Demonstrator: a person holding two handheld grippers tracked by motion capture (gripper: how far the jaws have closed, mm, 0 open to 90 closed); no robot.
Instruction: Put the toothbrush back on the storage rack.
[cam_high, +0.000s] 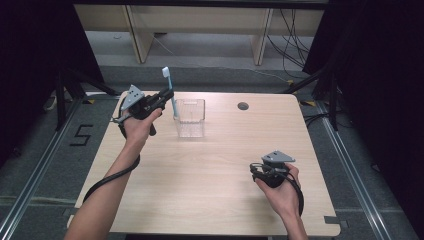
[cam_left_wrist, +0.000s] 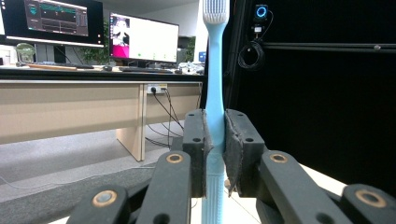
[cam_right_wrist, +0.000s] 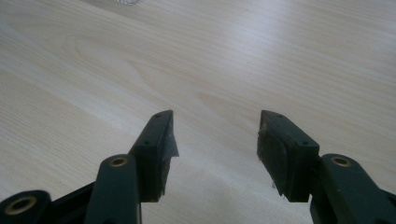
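Note:
A light blue toothbrush (cam_high: 170, 90) stands upright, bristles up, clamped in my left gripper (cam_high: 167, 96) at the table's back left. Its lower end dips at the left rim of a clear plastic box (cam_high: 190, 117); whether it is inside I cannot tell. In the left gripper view the toothbrush handle (cam_left_wrist: 215, 93) runs straight up between the two pads, and the left gripper (cam_left_wrist: 215, 135) is shut on it. My right gripper (cam_high: 257, 169) rests low over the table at the front right. It is open, and the right gripper (cam_right_wrist: 215, 133) has only bare wood between its jaws.
The wooden table (cam_high: 220, 170) has a round cable hole (cam_high: 243, 106) near its back edge. Beyond the table stand desk legs (cam_high: 140, 35) and loose cables on the floor. A desk with monitors (cam_left_wrist: 140, 39) shows in the left gripper view.

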